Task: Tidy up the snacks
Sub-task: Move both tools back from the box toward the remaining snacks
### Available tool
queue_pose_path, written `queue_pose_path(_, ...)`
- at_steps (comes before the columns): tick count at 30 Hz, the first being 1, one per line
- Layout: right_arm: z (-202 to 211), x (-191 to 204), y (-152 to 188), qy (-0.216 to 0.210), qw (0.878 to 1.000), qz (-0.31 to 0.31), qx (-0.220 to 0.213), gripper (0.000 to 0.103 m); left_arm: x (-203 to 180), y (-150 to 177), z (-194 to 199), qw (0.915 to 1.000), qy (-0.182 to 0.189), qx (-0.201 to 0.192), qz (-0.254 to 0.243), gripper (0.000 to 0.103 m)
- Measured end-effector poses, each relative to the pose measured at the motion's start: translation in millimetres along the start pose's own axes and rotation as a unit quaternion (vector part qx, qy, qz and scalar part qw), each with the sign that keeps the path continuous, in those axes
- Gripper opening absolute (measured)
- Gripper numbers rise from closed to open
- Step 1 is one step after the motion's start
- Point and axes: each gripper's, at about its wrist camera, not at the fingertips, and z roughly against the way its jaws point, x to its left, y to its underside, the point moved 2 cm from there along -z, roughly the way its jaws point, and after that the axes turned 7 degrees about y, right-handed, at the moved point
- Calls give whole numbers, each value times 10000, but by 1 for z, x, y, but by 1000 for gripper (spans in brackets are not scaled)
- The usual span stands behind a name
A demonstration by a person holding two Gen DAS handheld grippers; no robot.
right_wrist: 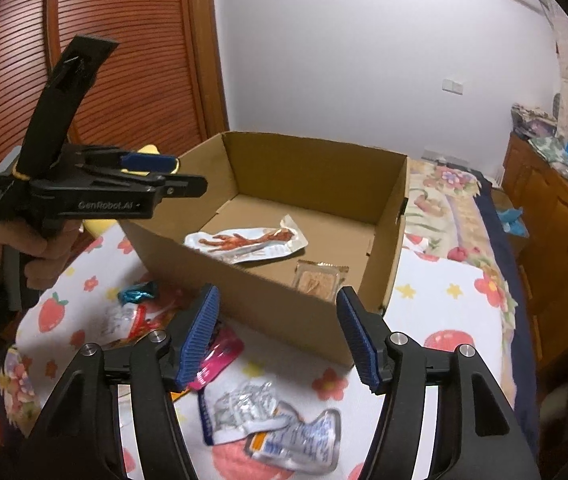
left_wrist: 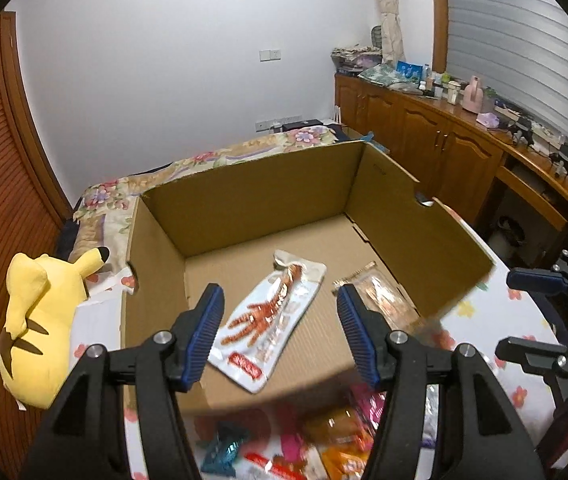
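Observation:
An open cardboard box [left_wrist: 267, 188] [right_wrist: 312, 160] stands on a flower-print cloth. Inside lie a white chicken-feet packet [left_wrist: 267, 320] [right_wrist: 247, 242] and a clear brownish packet [left_wrist: 384, 300] [right_wrist: 318, 280]. My left gripper [left_wrist: 279, 332] is open and empty, held above the box's near wall; it also shows in the right wrist view [right_wrist: 163, 176]. My right gripper [right_wrist: 277, 332] is open and empty, above loose snacks: a silver packet [right_wrist: 243, 408], a white-orange packet [right_wrist: 300, 444], a pink packet [right_wrist: 219, 356] and a teal wrapper [right_wrist: 137, 292]. Blurred snacks [left_wrist: 336, 432] lie below the left gripper.
A yellow Pikachu plush [left_wrist: 43, 320] sits left of the box. A flowered bed [left_wrist: 219, 156] lies behind it. Wooden cabinets [left_wrist: 444, 144] with clutter run along the right. A slatted wooden door [right_wrist: 123, 60] is at left. The cloth [right_wrist: 444, 312] extends right of the box.

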Motion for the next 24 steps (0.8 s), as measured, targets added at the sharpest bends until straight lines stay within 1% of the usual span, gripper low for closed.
queue_pose_path(6, 22, 13, 19, 79, 9999, -45, -61, 66, -13, 26, 31, 9998, 67, -135, -107, 59)
queue_pose_path(13, 39, 22, 39, 191, 9997, -132, -71, 73, -30, 58, 61, 9994, 131, -214, -235, 62)
queue_pose_path(20, 47, 24, 60, 286, 9994, -181, -2, 75, -40, 89, 76, 9994, 142, -202, -228, 62)
queue_pose_path(22, 49, 25, 67, 295, 9994, -190, 10, 78, -41, 98, 77, 9995, 139, -187, -213, 63)
queue_pose_path(24, 48, 24, 73, 326, 9992, -228, 37, 80, -41, 107, 77, 9995, 170, -176, -182, 68)
